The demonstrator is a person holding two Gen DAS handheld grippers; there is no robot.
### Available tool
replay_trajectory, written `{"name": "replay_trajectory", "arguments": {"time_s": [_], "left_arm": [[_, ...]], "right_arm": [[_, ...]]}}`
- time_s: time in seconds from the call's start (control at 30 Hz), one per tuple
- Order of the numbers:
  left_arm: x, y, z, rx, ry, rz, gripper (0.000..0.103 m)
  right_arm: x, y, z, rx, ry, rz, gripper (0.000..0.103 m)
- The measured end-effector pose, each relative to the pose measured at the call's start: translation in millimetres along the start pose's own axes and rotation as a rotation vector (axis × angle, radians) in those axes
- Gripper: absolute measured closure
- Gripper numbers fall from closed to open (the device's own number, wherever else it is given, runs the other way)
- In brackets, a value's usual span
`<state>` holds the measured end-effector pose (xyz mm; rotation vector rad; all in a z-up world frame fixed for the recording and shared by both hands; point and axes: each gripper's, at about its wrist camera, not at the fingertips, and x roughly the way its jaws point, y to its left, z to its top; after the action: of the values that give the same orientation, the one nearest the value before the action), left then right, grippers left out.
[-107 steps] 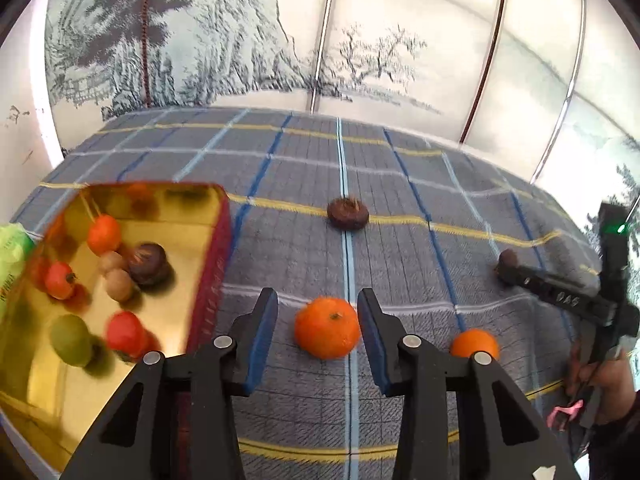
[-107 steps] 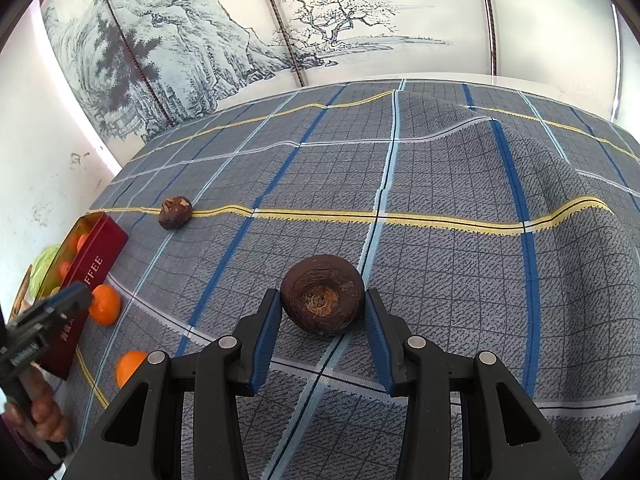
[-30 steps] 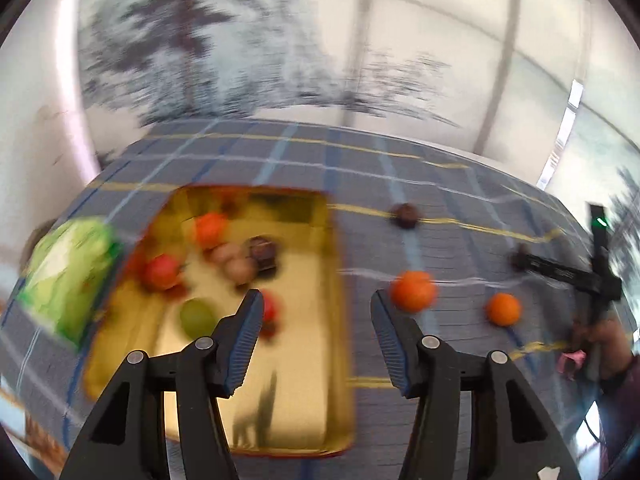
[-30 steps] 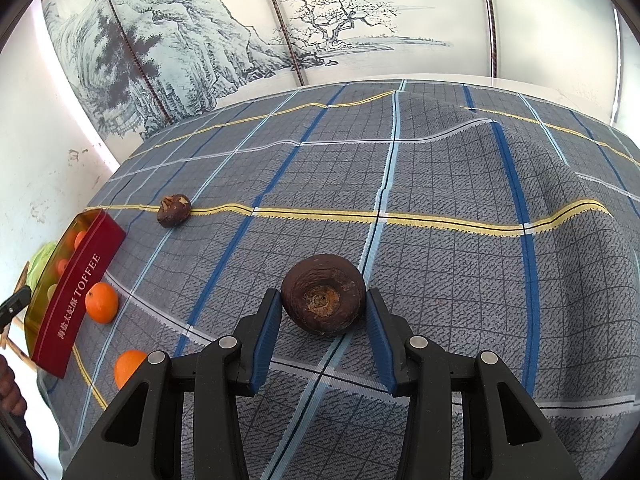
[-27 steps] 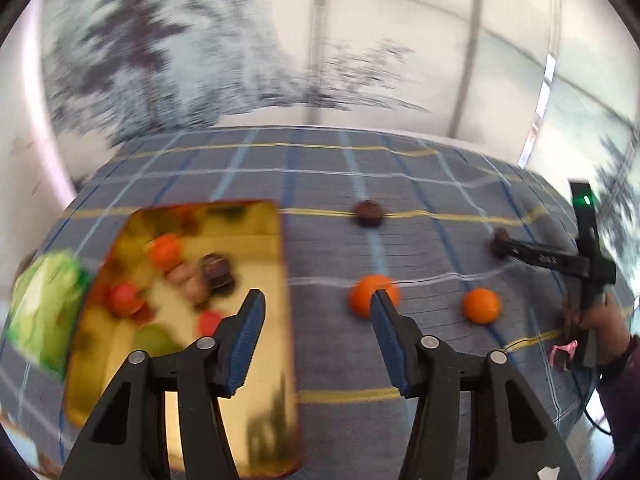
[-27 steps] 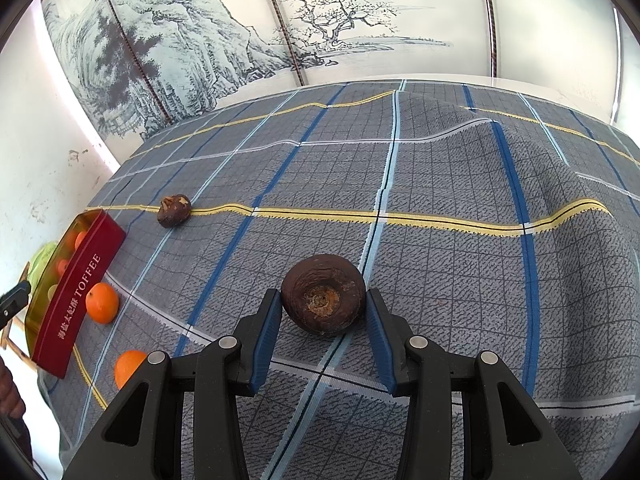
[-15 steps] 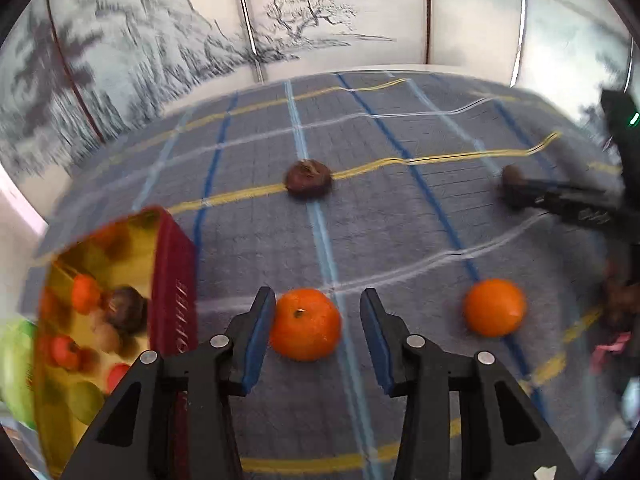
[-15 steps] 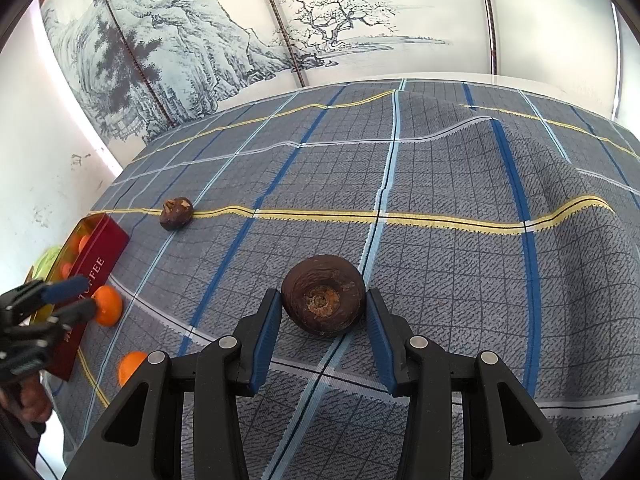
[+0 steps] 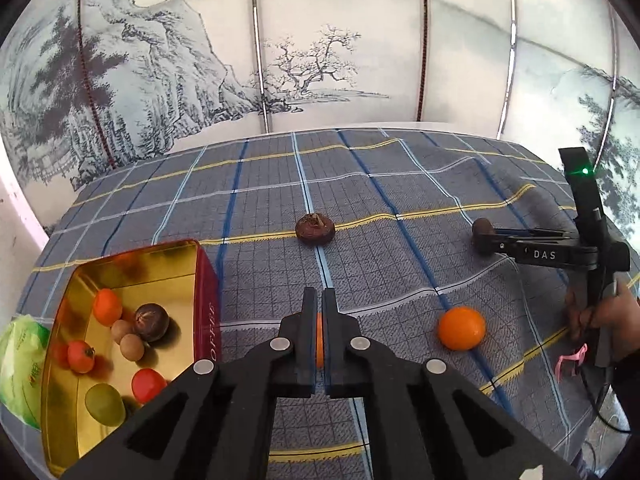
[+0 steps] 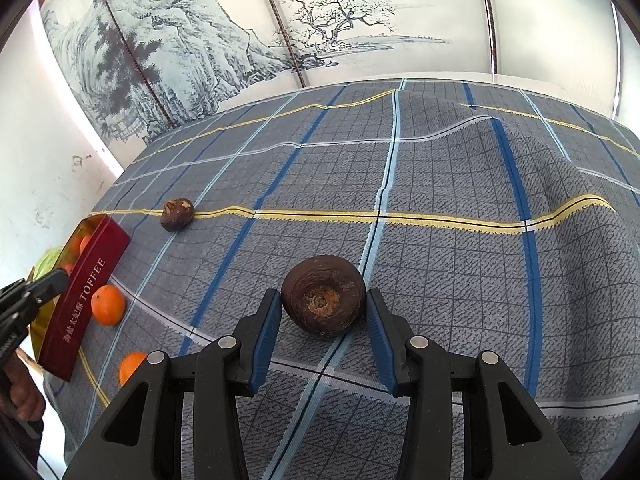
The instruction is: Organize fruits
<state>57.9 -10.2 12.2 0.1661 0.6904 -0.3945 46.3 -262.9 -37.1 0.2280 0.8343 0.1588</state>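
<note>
Orange mandarin [image 9: 319, 340] shows only as a sliver behind the left tongs [image 9: 319, 300], clamped together and empty, beside the red toffee tin [image 9: 206, 308]. Right tongs [image 10: 324, 312] stand part-open around a brown fruit [image 10: 323, 300] on the checked cloth [image 9: 360, 184].

tin [image 9: 120, 268]: glossy gold metal | tablecloth [image 9: 360, 184]: matt woven cloth

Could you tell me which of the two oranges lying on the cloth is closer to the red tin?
The orange right beside the red tin, just ahead of the shut left gripper. The other orange lies farther out on the cloth.
</note>
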Motion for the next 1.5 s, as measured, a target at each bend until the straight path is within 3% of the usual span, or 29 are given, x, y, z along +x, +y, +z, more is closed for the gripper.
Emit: {"name": "replay_trajectory", "arguments": {"time_s": [0.03, 0.1, 0.17, 0.23, 0.33, 0.43, 0.47, 0.5, 0.53, 0.6, 0.73, 0.87, 0.93, 1.0, 1.03, 1.13, 1.27, 1.33, 1.37, 1.5], "left_arm": [[4, 0, 1, 0.005, 0.022, -0.018, 0.096], [14, -3, 2, 0.011, 0.067, -0.067, 0.067], [20, -7, -1, 0.034, 0.075, -0.054, 0.054], [28, -12, -4, 0.067, 0.08, -0.019, 0.055], [45, -14, -8, 0.081, 0.138, -0.025, 0.055], [52, -18, -10, 0.118, 0.14, 0.056, 0.06], [51, -16, -10, 0.105, 0.133, 0.075, 0.074], [49, -14, -9, 0.09, 0.129, 0.07, 0.075], [45, -7, -7, 0.038, 0.138, 0.014, 0.077], [30, 1, -5, -0.036, 0.101, -0.023, 0.103], [-14, 6, -1, -0.088, 0.002, -0.034, 0.103], [-31, 5, -3, -0.069, -0.01, -0.053, 0.102], [-21, -1, -5, -0.03, 0.029, -0.067, 0.088], [-10, -7, -7, -0.007, 0.061, -0.074, 0.05], [-2, -11, -8, 0.012, 0.065, -0.069, 0.047], [16, -20, -10, 0.061, 0.082, -0.011, 0.049], [44, -24, -16, 0.089, 0.154, 0.0, 0.048], [52, -24, -18, 0.113, 0.147, 0.066, 0.056], [54, -21, -19, 0.098, 0.149, 0.075, 0.069], [42, -3, -18, -0.019, 0.134, 0.028, 0.07]], "right_arm": [[0, 0, 0, 0.0, 0.0, 0.0, 0.058], [0, -2, 0, -0.001, 0.0, 0.0, 0.058], [0, 1, 0, 0.002, 0.0, 0.002, 0.058], [0, 0, 0, 0.004, -0.001, 0.004, 0.058], [-1, -2, -1, 0.008, -0.002, 0.011, 0.057], [-2, -2, -1, 0.006, -0.001, 0.017, 0.056], [-3, -3, -1, 0.006, -0.001, 0.018, 0.056], [-3, -3, -1, 0.006, -0.001, 0.019, 0.055], [-3, -3, -1, 0.007, -0.001, 0.019, 0.055], [-4, -5, -1, 0.007, -0.001, 0.02, 0.055], [-2, -3, -1, 0.005, -0.001, 0.016, 0.055], [-3, -2, -1, -0.003, 0.001, 0.008, 0.055], [-4, -1, -1, -0.007, 0.002, 0.004, 0.055], [-4, 0, -1, -0.014, 0.004, -0.001, 0.054], [-4, 0, -1, -0.016, 0.004, -0.003, 0.054], [-4, 1, -1, -0.017, 0.004, -0.003, 0.053], [-4, 0, -1, -0.01, 0.004, 0.01, 0.052], [-3, 1, 0, -0.009, 0.003, 0.015, 0.051], [-3, 1, 0, -0.008, 0.003, 0.017, 0.051], [-3, 1, 0, -0.004, 0.002, 0.024, 0.05]]}}
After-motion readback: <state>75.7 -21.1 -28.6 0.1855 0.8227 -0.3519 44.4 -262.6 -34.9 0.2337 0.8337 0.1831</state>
